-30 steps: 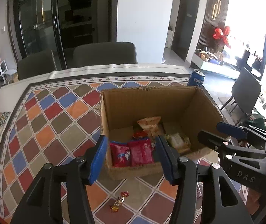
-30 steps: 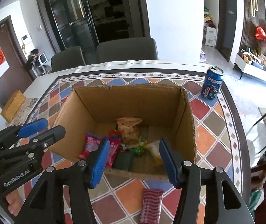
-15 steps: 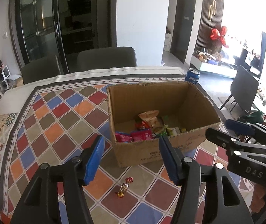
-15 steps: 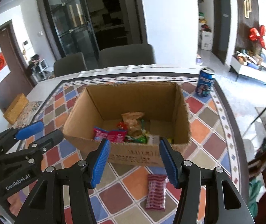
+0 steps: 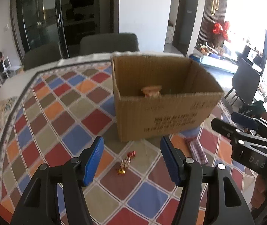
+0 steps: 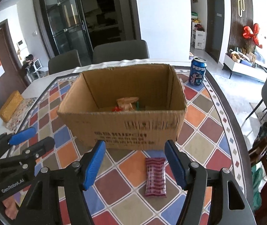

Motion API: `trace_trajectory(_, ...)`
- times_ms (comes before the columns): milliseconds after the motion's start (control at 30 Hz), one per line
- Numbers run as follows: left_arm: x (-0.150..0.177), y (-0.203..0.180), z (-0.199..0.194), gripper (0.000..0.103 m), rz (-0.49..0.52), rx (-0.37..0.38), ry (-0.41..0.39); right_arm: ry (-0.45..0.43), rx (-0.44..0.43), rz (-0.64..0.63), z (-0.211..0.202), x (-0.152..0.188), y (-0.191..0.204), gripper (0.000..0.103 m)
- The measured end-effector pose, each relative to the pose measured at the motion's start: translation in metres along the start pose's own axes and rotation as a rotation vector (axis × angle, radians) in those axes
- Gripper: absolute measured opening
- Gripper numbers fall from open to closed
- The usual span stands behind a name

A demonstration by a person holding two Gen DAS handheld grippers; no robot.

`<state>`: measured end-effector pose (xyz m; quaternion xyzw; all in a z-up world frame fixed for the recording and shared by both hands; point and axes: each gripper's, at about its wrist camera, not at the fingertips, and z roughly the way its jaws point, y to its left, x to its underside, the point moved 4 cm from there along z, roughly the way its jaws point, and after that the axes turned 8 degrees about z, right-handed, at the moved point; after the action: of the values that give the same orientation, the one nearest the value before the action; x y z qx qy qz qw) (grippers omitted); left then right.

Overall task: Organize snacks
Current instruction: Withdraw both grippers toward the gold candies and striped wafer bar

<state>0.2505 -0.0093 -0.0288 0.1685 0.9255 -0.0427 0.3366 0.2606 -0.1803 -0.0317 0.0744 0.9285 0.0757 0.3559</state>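
A round table is covered by a tablecloth (image 6: 195, 144) with a pattern of red, orange, blue and brown diamonds, and two grey chairs (image 6: 120, 50) stand behind its far edge. On the cloth stands an open cardboard box (image 6: 125, 129) with dark print on its near wall; inside it a few snack packets (image 6: 127, 103) are visible above the front edge, but the rest of the contents is hidden. The left gripper (image 5: 130, 159) has its blue pads apart with nothing between them, and it hangs over the cloth in front of the box. The right gripper (image 6: 135, 163) is also empty and its jaws are opening; it hangs over the cloth just before the box. A blue Pepsi can (image 6: 197, 73) stands upright behind the right corner of the box, apart from it. A red-and-white striped snack packet (image 6: 155, 176) lies flat on the cloth in front of the box, close to the right pad of the right gripper in the picture. A small candy in red and gold wrapper (image 5: 126, 162) lies on the cloth before the box, between the pads of the left gripper in its camera view, not touched by them.
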Motion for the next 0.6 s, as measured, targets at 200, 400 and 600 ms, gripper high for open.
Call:
trace_trajectory(200,0.02,-0.001,0.017,0.061,0.007,-0.009,0.049,0.032,0.027,0.0,0.014,0.02,-0.006,0.066)
trace_trajectory(400,0.03,-0.002,0.038,0.061,0.016,-0.009,0.093,0.092,0.042,0.018,0.037,0.038,-0.015,0.066)
trace_trajectory(600,0.04,-0.003,0.059,0.061,0.038,-0.011,0.13,0.155,0.065,0.039,0.062,0.051,-0.026,0.066)
